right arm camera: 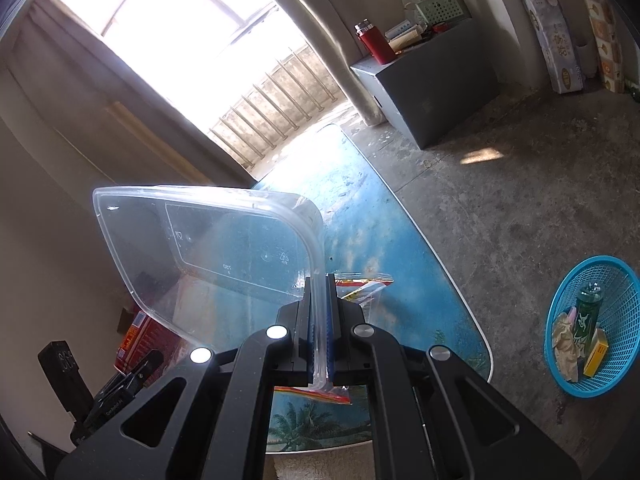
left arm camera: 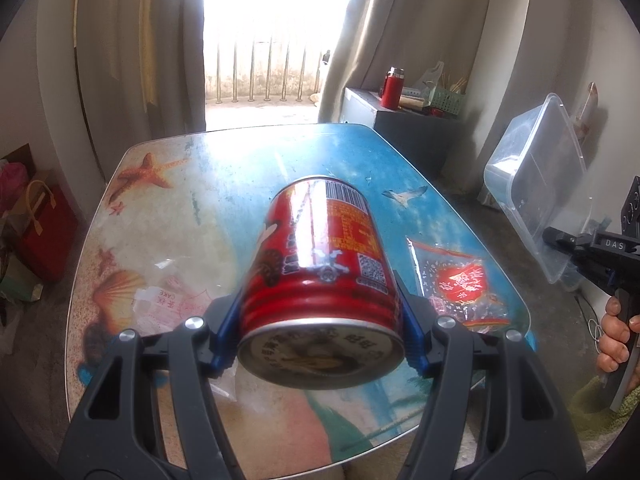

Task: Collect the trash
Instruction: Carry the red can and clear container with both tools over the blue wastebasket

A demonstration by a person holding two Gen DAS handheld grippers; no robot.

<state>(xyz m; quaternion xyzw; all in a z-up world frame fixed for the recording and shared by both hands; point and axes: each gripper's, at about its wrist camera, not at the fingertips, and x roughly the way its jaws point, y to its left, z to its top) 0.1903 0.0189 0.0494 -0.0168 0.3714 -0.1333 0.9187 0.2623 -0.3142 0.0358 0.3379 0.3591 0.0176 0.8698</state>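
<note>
Right now you have both pieces lifted off the table (left arm camera: 248, 168), left gripper (left arm camera: 320, 336) clamped round the red can (left arm camera: 324, 256), right gripper (right arm camera: 319, 332) pinching the clear container (right arm camera: 208, 248) by its rim, so next carry both, I judge, to the blue basket (right arm camera: 624, 280).

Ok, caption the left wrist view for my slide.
Left gripper clamps a red ribbed metal can above the beach-print table, a clear snack wrapper lying beside it.

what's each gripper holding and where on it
Left gripper clamps the red can across its sides near the bottom end. Right gripper pinches the clear plastic container by its rim.
</note>
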